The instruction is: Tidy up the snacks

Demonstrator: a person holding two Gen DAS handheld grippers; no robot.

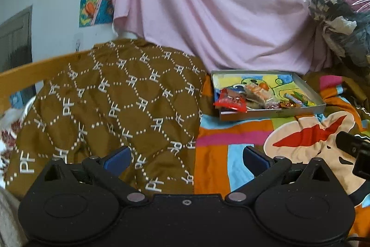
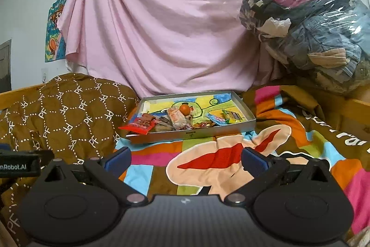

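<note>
A shallow grey tray with a cartoon-printed bottom lies on the colourful bedspread. Several wrapped snacks are heaped along its near side. A red packet hangs over the front left corner, a pale wrapped bar lies mid-tray, and a yellow-green packet sits at the right. My left gripper is open and empty, low over the bed, well short of the tray. My right gripper is open too, with nothing between its blue fingers, pointing at the tray from a distance.
A brown quilt with white PF lettering is bunched left of the tray. A pink sheet hangs behind. A clear plastic bag of clothes bulks at the right. A wooden bed rail runs at the left.
</note>
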